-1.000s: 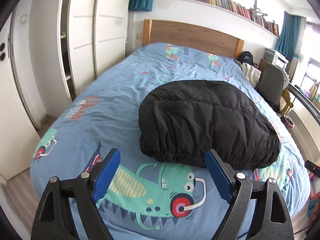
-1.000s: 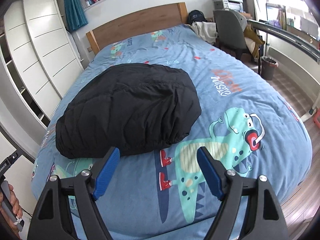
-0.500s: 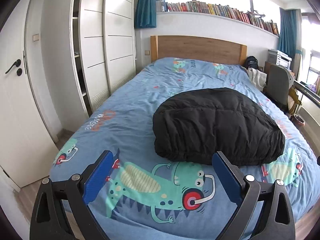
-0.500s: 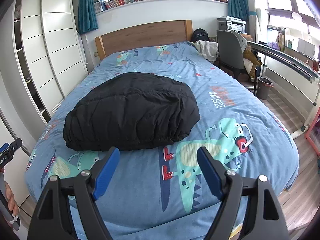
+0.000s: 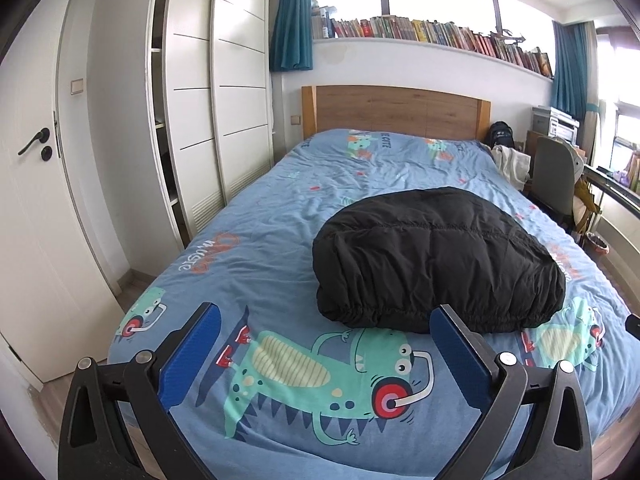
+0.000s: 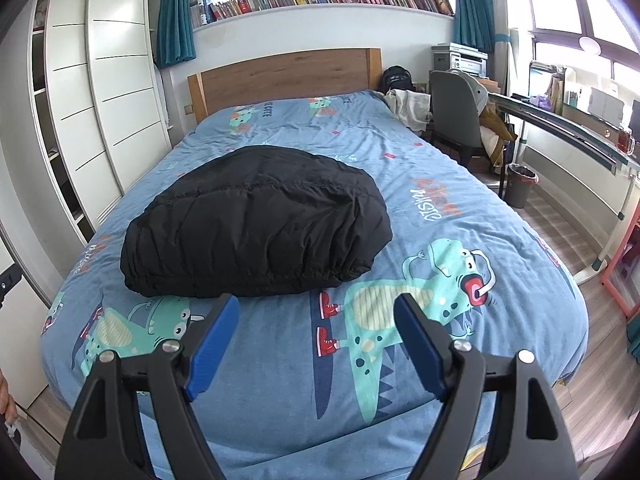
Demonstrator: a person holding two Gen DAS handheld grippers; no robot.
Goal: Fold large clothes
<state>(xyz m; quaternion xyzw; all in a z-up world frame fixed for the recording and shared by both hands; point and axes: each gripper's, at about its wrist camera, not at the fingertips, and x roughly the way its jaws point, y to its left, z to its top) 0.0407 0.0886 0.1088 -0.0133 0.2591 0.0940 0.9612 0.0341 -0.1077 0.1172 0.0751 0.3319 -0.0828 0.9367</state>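
- Black puffer jacket [image 5: 436, 260] [image 6: 256, 224]: folded into a compact rounded bundle, lying mid-bed on the blue dinosaur-print duvet [image 5: 280, 208] [image 6: 460, 184], elasticated hem facing the foot end.
- Left gripper [image 5: 326, 316]: jaws spread wide, holding nothing, above the foot of the bed, apart from the jacket.
- Right gripper [image 6: 316, 306]: jaws likewise wide, empty, clear of the jacket.
- Wooden headboard [image 5: 396, 108] behind; white wardrobe [image 5: 216, 100] alongside.
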